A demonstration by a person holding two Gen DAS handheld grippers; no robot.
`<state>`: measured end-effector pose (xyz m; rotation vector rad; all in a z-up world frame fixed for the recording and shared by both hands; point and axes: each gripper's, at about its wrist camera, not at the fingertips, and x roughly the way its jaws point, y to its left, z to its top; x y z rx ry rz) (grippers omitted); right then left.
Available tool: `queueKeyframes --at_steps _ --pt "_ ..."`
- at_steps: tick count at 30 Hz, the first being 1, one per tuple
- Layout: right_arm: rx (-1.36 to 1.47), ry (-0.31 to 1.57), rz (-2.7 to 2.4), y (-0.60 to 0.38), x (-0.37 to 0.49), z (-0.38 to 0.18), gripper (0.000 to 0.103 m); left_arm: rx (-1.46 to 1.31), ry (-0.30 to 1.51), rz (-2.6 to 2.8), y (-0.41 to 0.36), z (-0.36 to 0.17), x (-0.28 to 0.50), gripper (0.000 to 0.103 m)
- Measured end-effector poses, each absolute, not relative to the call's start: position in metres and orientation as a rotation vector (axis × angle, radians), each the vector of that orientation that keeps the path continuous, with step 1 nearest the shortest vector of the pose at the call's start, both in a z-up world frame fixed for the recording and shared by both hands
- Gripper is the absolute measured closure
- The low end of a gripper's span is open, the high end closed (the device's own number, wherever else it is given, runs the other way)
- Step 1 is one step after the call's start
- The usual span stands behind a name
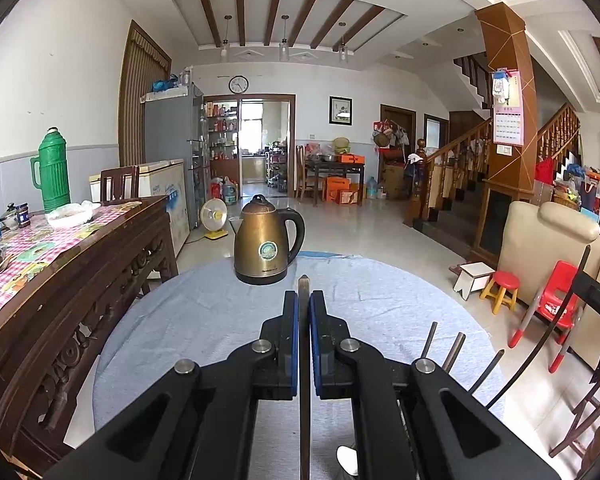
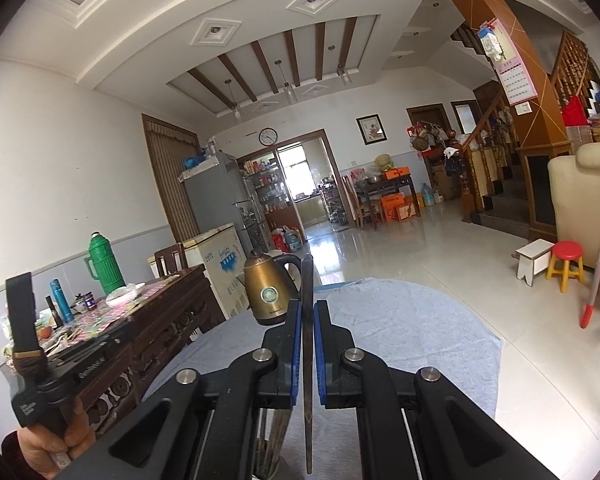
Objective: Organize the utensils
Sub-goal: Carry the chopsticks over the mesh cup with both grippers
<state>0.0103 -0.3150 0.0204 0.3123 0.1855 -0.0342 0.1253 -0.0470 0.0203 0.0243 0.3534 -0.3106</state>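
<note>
Mid-task: left gripper [image 1: 304, 304] and right gripper [image 2: 308, 312] each pinch one chopstick [image 1: 303, 292]; others apparently already upright in a holder.

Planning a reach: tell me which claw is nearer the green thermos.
Left. The left claw is beside the side table carrying the thermos; the right claw sits farther right, beyond the left one.

A kettle [image 1: 266, 242] is placed on the cloth-covered table [image 1: 204, 320], near its far edge. A wooden sideboard [image 1: 72, 264] is found left of the table, a flask [image 1: 54, 170] on it.
</note>
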Motion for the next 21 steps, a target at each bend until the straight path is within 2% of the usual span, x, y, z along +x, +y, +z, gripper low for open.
queueKeyframes --at_steps 21 --pt "0.319 0.142 0.053 -0.283 0.012 0.029 0.096 -0.233 0.280 -0.380 -0.040 0.043 0.135 0.098"
